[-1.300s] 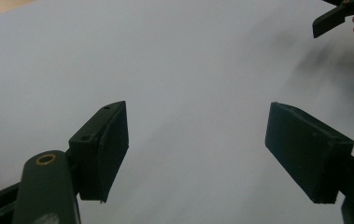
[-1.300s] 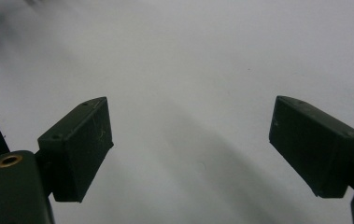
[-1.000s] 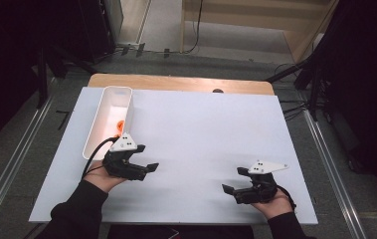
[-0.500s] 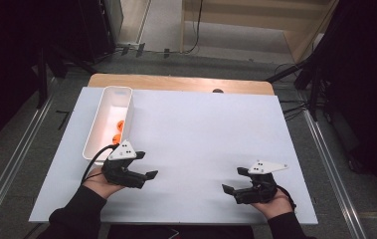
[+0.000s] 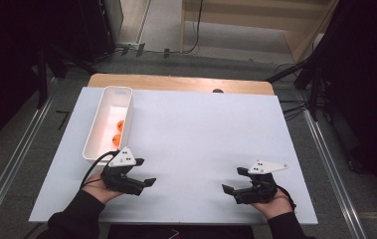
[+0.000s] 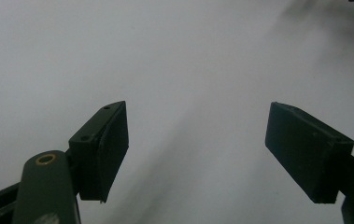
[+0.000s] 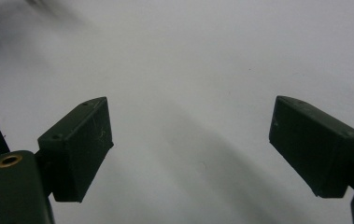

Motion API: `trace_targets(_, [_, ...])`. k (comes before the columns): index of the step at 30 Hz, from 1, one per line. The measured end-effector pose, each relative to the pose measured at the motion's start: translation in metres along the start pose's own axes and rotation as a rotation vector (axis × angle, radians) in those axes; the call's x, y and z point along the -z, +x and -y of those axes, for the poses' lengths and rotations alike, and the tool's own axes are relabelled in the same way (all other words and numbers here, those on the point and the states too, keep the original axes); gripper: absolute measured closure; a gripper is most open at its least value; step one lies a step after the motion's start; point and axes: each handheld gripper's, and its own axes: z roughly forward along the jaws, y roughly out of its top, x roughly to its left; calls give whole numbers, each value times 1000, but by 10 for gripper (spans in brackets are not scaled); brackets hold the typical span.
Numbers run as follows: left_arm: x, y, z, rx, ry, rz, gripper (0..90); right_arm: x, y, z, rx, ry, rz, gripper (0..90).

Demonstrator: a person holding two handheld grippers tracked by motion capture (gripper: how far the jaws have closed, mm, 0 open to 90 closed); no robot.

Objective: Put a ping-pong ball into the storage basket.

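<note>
A: White everywhere: a white sheet over the table, and a white bin at its far left. What is in the bin?

B: Two orange balls, one just behind the other, about midway along it. A third I cannot make out. I judge the bin is where such pieces get collected, since nothing else lies on the sheet.

A: And the left gripper?

B: Held low over the sheet, just in front of the bin's near end, pointing toward the middle. In its own view the jaws stand spread with bare sheet between the pads, so it carries nothing. My guess is that it sits clear of the bin because its load is already inside.

A: The right gripper?

B: Near the front edge, well apart from the bin, pointing inward too. Its jaws are spread as well; the pads frame only blank sheet. Both hands look parked, palms under the tools, as if resting between steps.
</note>
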Motion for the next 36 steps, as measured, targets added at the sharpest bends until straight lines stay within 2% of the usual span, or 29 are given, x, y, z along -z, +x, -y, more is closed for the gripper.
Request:
trace_targets(13, [2, 1, 13, 9, 46, 3, 221, 0, 1, 0, -2, 3, -1, 119])
trace_targets(28, [12, 5, 26, 26, 59, 1, 221, -1, 1, 0, -1, 8, -4, 119])
trace_targets(36, [15, 7, 30, 21, 71, -5, 221, -1, 1, 1, 3, 8, -4, 119])
